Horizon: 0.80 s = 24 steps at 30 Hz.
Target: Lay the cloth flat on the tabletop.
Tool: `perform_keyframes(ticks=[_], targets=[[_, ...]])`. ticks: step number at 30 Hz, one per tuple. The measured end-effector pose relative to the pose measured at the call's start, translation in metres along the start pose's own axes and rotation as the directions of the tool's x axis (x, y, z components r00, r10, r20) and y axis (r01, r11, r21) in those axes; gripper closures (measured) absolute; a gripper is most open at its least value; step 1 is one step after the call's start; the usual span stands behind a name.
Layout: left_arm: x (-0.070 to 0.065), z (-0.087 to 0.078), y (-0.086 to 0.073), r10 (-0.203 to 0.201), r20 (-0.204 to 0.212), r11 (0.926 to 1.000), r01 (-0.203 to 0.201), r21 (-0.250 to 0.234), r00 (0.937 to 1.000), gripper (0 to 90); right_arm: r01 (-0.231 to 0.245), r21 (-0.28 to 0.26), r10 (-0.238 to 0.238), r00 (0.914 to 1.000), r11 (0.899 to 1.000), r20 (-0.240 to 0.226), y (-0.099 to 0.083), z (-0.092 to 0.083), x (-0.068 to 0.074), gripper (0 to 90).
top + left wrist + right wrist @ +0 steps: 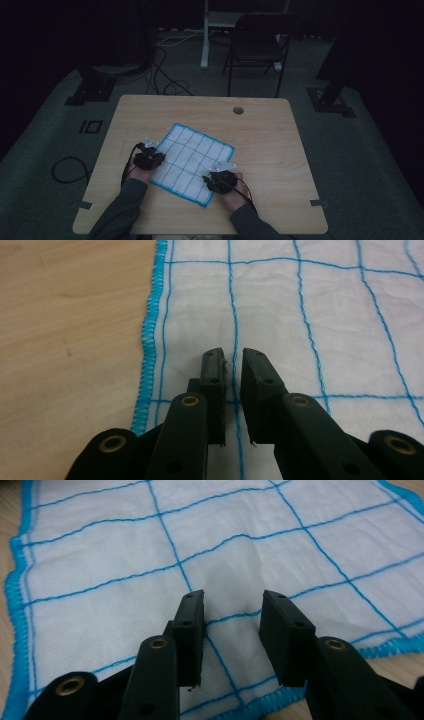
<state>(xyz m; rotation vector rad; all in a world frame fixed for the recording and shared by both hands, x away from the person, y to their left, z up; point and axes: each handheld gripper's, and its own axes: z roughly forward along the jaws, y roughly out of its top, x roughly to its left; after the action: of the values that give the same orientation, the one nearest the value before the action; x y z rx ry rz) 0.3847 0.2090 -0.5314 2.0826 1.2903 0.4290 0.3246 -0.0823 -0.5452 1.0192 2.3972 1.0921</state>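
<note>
I have a white cloth (192,162) with a blue grid and blue stitched hem lying flat on the wooden tabletop (270,145), set cornerwise, towards the near side. My left tool (148,155) sits over the cloth's left edge; in the left gripper view its jaws are down to a narrow slit with a thin pucker of fabric apparently caught between them, though I cannot tell whether the pads truly grip. My right tool (220,180) hovers over the near right edge, jaws moderately apart, with nothing between them but flat cloth below. I judge the cloth to be light, limp and thin: it will drape and sag once lifted, and a flat layer can slip from the pads. The hemmed edge or a corner offers the surest hold.
</note>
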Motion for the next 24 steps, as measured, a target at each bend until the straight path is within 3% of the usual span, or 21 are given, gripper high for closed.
perform_keyframes(ticks=[3,11,17,24], targets=[[-0.008,-0.002,-0.004,0.004,0.015,1.0,-0.004,-0.004,0.9999,80.2,-0.002,0.004,0.002,1.0,1.0,0.009,-0.003,-0.004,-0.008,61.8],[-0.033,-0.007,-0.019,-0.044,0.083,0.9981,0.047,-0.041,0.9956,79.3,-0.024,0.019,0.022,0.9984,1.0,0.053,-0.013,-0.017,-0.04,58.4],[-0.047,-0.011,-0.027,-0.045,0.115,0.9975,0.051,-0.05,0.9923,77.9,-0.029,0.018,0.028,0.9975,0.999,0.065,-0.017,-0.021,-0.058,53.8],[-0.053,-0.014,-0.035,-0.063,0.149,0.9948,0.074,-0.071,0.9868,76.3,0.009,0.08,-0.009,1.0,0.997,-0.002,-0.014,-0.026,-0.068,48.6]])
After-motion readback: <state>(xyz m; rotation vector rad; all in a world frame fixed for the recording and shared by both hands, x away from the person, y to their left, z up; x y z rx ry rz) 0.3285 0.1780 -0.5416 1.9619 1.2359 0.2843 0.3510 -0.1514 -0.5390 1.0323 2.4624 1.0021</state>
